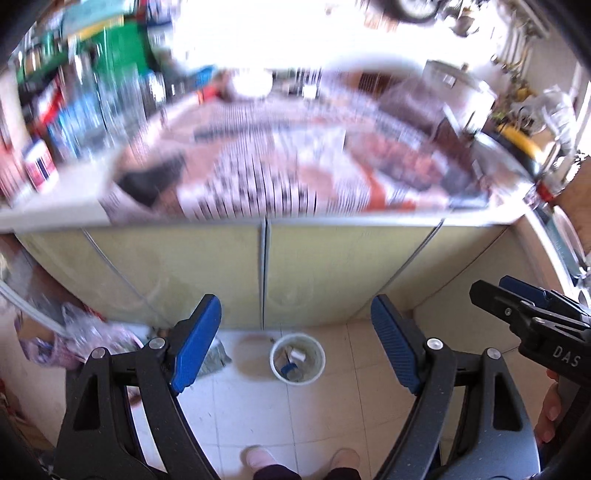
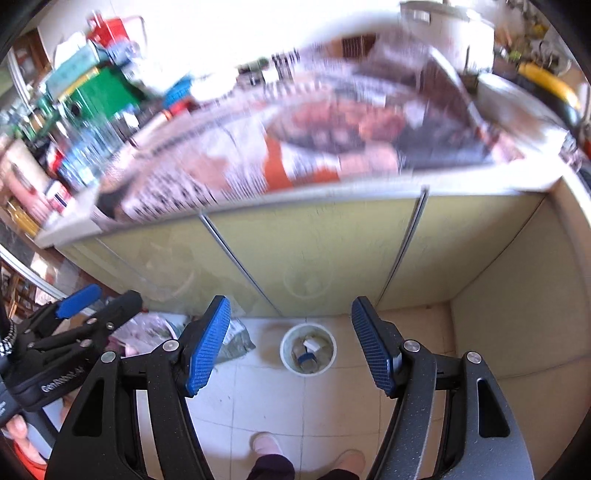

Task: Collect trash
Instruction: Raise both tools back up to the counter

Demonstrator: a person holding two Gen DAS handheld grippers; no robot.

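A white round trash bin (image 1: pixel 297 359) stands on the tiled floor in front of the cabinet; it also shows in the right wrist view (image 2: pixel 308 349). It holds several bits of trash, one white and one blue. My left gripper (image 1: pixel 295 343) is open and empty, high above the floor with the bin between its fingers. My right gripper (image 2: pixel 291 347) is open and empty too, beside the left one. Each gripper shows in the other's view: the right one (image 1: pixel 532 314) and the left one (image 2: pixel 85 314). Newspaper (image 1: pixel 280 162) covers the counter top, blurred.
Pale green cabinet doors (image 1: pixel 258 269) stand under the counter. Bottles and boxes (image 1: pixel 74 110) crowd the counter's left end, a pot (image 2: pixel 443 29) the right. Crumpled bags (image 1: pixel 85 332) lie on the floor at left. The person's feet (image 1: pixel 258 456) are on the tiles below.
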